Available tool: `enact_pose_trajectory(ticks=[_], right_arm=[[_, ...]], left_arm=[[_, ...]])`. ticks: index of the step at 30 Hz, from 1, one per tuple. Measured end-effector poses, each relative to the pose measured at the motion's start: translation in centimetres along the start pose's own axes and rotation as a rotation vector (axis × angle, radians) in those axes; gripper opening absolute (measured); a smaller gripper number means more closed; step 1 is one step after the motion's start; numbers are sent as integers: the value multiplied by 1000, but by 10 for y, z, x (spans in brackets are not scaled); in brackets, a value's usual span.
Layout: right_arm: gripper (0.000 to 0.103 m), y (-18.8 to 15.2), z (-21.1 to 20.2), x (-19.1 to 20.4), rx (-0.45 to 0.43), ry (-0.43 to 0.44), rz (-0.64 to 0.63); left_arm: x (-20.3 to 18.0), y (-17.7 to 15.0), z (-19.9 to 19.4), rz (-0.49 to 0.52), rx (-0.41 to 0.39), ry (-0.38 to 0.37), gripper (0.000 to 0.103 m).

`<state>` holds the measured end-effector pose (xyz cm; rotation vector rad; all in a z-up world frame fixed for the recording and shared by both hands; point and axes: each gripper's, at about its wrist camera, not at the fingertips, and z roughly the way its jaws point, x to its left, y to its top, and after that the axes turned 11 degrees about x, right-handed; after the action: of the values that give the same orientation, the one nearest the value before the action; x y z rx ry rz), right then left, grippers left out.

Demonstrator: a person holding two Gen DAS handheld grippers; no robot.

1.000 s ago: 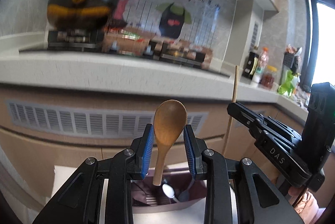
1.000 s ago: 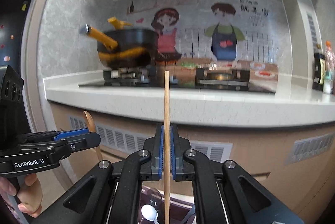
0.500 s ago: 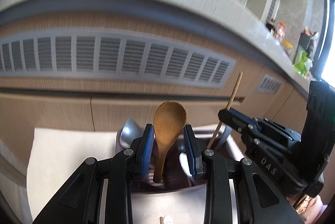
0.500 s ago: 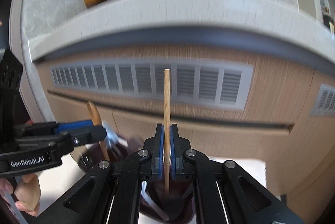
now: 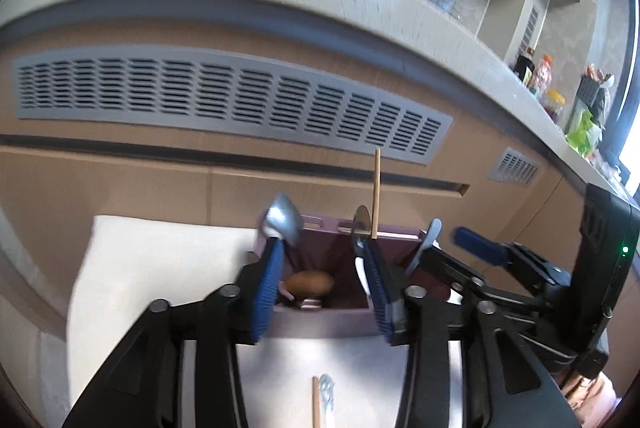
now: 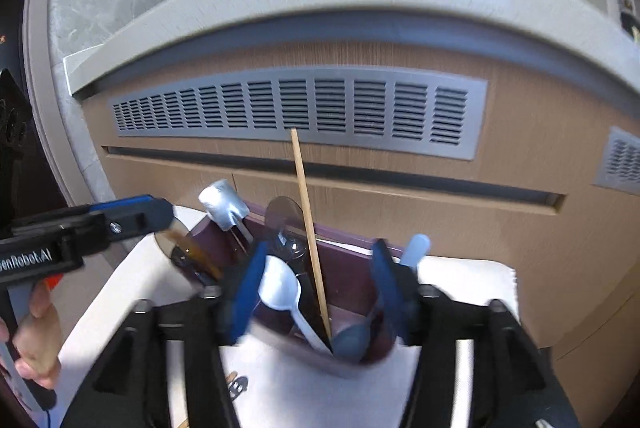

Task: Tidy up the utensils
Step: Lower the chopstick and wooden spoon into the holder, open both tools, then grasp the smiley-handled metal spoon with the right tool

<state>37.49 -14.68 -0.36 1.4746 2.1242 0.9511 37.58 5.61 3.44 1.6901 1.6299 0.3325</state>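
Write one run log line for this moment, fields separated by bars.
left gripper: jaws just opened, wooden spoon dropped in holder | right gripper: jaws just opened, chopstick released in holder

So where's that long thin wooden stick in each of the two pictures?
Left wrist view: the wooden stick stands right of centre, rising from the far side of the purple holder.
Right wrist view: the stick is central, leaning left out of the holder, free between the open right gripper.
Shared landmark: the grey vent grille behind.
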Motion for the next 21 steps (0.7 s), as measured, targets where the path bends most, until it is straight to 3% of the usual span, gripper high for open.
enact_pose_trajectory(ticks=[4, 6, 17, 21], right_arm=[[72, -13, -27, 10, -14, -37, 2], [84, -23, -35, 13, 5, -21, 17], [85, -102, -4, 51, 248, 59, 41], [85, -124, 10, 63, 282, 9, 46]], left_arm=[[6, -20, -29, 0, -16, 68, 55], [12, -33, -37, -7, -4, 90, 59], [39, -131, -41, -46, 180, 156, 60], [45, -155, -41, -39, 219, 187, 67]])
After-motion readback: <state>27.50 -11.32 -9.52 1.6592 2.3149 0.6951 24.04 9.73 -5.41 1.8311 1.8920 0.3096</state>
